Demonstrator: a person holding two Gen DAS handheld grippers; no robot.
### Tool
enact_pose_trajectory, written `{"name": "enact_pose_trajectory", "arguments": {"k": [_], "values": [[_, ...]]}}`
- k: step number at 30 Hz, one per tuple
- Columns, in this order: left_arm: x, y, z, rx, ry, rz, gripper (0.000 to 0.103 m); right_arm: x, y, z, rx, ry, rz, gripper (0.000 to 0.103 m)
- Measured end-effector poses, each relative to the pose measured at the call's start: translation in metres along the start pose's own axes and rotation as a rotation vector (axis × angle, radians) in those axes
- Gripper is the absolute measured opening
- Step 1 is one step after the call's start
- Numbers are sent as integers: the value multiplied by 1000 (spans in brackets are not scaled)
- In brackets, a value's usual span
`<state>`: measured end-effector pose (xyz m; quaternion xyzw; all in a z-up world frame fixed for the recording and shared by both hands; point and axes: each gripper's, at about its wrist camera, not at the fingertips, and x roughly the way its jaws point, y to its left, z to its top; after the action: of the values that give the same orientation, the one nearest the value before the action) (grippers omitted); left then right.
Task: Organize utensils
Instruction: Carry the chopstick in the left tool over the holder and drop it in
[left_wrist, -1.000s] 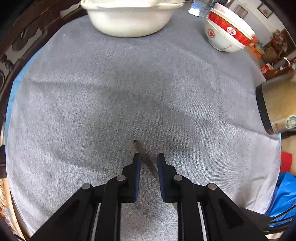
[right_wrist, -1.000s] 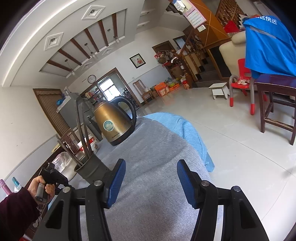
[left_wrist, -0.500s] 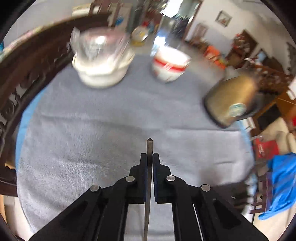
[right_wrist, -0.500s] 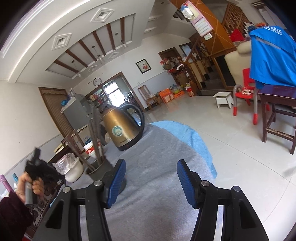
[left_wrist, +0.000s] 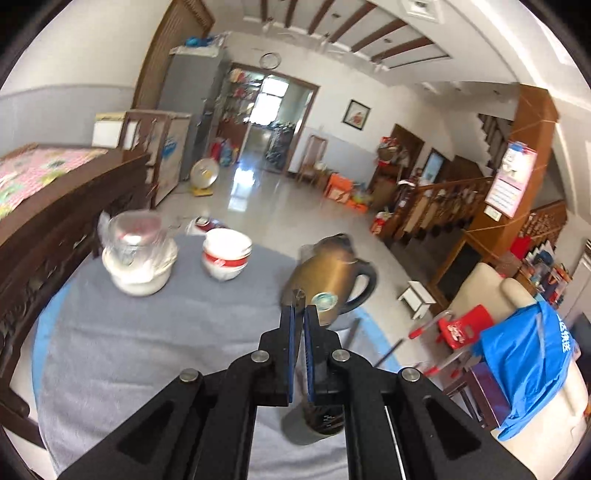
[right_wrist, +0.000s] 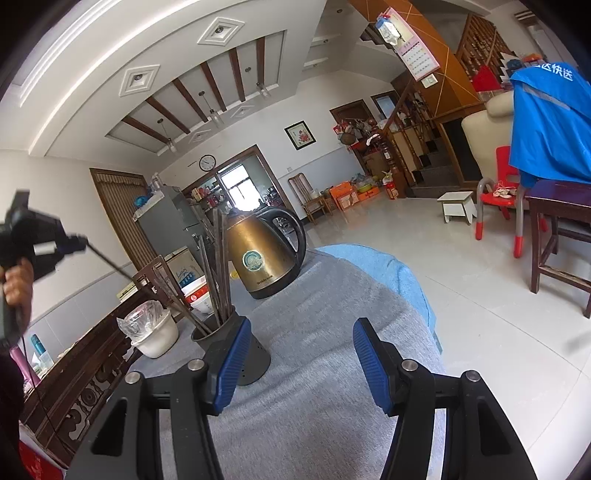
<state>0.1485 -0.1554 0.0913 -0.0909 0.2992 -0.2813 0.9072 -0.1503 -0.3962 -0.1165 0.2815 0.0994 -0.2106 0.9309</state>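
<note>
Grey-clothed tabletop: left tongs pinch a chopstick – lower its tip straight into the holder; right tongs wait spread, empty.

White Chinese characters "达快送" stand on the blue cloth draped over furniture beyond the worktop's right edge, as the right wrist view shows; in the left wrist view the same blue cloth carries white characters that are turned sideways and too blurred to read. The golden kettle at the far edge of the worktop bears a round green-and-white badge with a line of small print under it, both too small to read. The wall calendar shows a grid of numbers, not legible.
</note>
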Motion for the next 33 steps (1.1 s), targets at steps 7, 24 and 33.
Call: {"name": "enact_pose_trajectory", "arguments": {"k": [7, 24, 33], "values": [[-1, -25, 5, 40, -28, -13, 5, 2, -12, 0, 31, 1, -4, 62], [27, -49, -8, 86, 36, -11, 5, 6, -14, -1, 41, 8, -4, 62], [49, -52, -43, 186, 144, 20, 9, 1, -12, 5, 41, 8, 14, 62]]}}
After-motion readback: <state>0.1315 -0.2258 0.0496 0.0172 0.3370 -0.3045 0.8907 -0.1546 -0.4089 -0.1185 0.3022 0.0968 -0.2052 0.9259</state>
